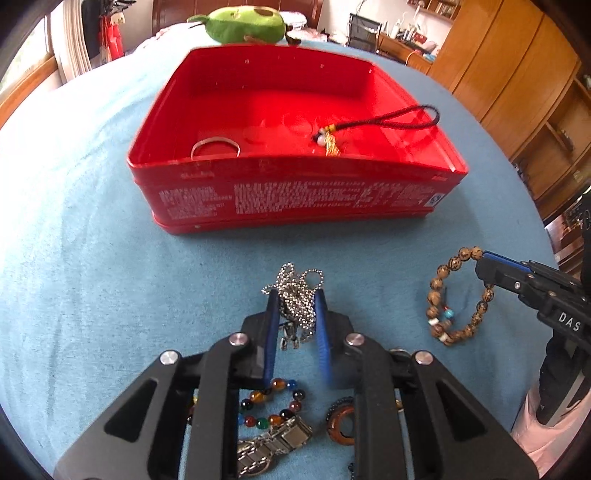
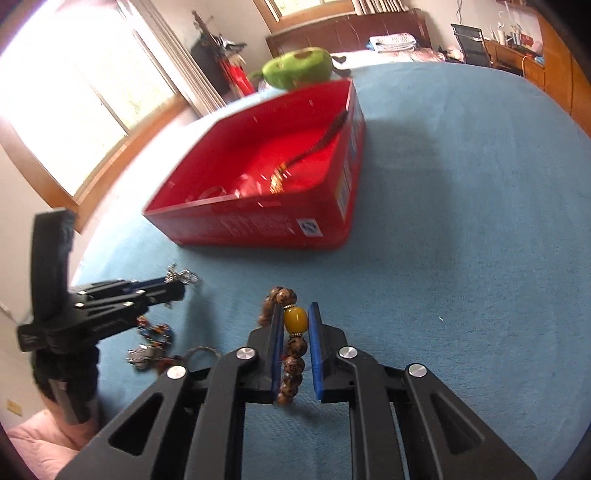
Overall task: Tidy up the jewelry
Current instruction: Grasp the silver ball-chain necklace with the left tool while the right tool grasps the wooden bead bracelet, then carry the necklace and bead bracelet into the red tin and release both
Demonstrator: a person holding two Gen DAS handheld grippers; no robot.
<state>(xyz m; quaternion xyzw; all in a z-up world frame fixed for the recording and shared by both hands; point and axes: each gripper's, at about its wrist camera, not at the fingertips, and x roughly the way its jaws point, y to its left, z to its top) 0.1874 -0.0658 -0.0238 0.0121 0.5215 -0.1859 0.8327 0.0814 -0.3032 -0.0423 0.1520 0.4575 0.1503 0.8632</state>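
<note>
On the blue cloth of the bed (image 1: pixel 92 280), toward its far edge, stands an open red tin (image 1: pixel 295 192) with white print on its near wall. Inside it lie a silver bangle (image 1: pixel 215 144) by the near wall and a dark cord charm (image 1: pixel 384 123) with a white bead and gold tassel, its loop reaching toward the right wall. A green avocado plush (image 1: pixel 243 22) sits just beyond the tin's far wall.

Nearer the front edge, the left tongs (image 1: pixel 296 314) are clenched on a bunched silver ball chain (image 1: pixel 297 295), which spills up past the blue pads and dangles a small metal pendant between them. Beneath those tongs, on the cloth, lie a bracelet of coloured glass beads (image 1: pixel 273 406), a steel watch (image 1: pixel 273 446) and a brown wooden ring (image 1: pixel 343 424).

Toward the right edge, the right tongs (image 2: pixel 296 321) are clenched on a brown bead bracelet (image 2: pixel 293 354): in the right wrist view a large amber bead (image 2: pixel 295 319) sits squeezed between the blue pads, with patterned brown beads strung above and below it. From the left wrist view the bracelet (image 1: pixel 460 295) hangs as a loop from the pad tips, its lower part with small turquoise and white beads close to the cloth; whether it touches cannot be told.

Both tongs are near each other, well short of the tin.
</note>
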